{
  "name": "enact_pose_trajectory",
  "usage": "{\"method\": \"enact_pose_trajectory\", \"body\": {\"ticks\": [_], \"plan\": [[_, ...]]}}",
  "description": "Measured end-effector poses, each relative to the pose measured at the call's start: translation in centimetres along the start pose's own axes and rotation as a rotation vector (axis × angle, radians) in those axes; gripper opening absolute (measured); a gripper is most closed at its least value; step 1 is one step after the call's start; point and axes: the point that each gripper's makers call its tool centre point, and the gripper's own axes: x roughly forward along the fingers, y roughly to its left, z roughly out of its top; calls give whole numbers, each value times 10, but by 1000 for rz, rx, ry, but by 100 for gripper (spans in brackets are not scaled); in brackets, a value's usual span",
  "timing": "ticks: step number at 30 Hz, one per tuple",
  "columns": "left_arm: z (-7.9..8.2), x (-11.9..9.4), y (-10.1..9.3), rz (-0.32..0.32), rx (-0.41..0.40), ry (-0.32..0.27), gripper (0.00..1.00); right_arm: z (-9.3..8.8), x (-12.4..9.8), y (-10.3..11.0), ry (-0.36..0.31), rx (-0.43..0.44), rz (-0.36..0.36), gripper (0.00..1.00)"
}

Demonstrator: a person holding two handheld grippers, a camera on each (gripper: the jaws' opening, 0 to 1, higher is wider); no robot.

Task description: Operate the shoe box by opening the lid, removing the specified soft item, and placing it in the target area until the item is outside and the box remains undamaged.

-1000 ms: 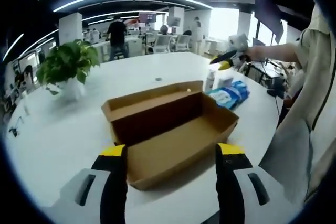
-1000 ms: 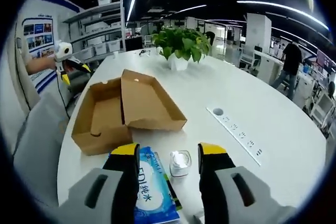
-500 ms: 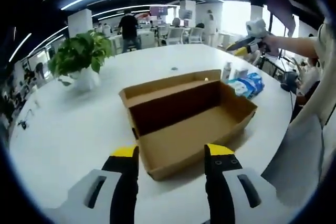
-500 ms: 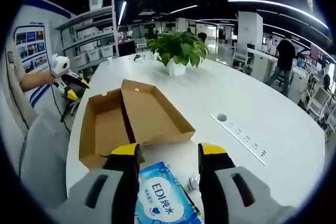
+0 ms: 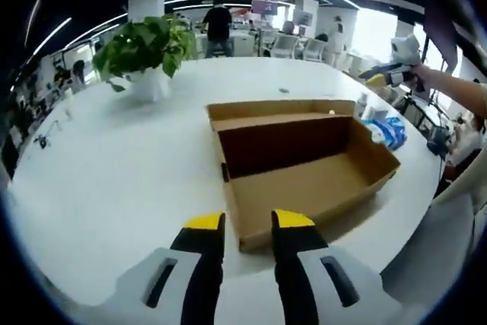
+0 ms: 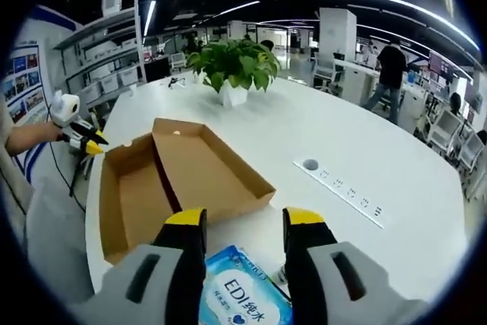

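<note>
Now we see the shoe box lying open on the white surface, our left hand-held gripper narrowly parted before it; our right hand-held gripper spread over what looks like a wipes pack beside the box.

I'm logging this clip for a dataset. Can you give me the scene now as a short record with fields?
surface: white table
box: brown cardboard shoe box, open and empty, lid folded back flat on the table
soft item: blue wipes pack on the table, outside the box, between the right tool's jaws
left tool: jaws nearly closed, holding nothing, at the box's near end
right tool: open, over the wipes pack
plant: green potted plant farther along the table
other: power strip set in the table
</note>
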Motion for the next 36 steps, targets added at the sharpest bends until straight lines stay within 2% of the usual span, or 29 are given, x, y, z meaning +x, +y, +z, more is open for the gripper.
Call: {"method": "enact_pose_trajectory", "body": {"ticks": [8,12,15,25,36], "plan": [[-11,11,9,26,-82,65,14,-6,29,-4,50,21,-37,37],[-14,15,9,23,-107,83,10,-11,39,-10,73,72,-63,36],[-14,17,9,17,-160,83,7,-13,47,-14,80,102,-83,35],[-16,21,8,17,-211,88,4,-15,72,-15,103,152,-118,34],[-17,21,9,18,-221,72,3,-22,97,-19,155,193,-150,30]]}}
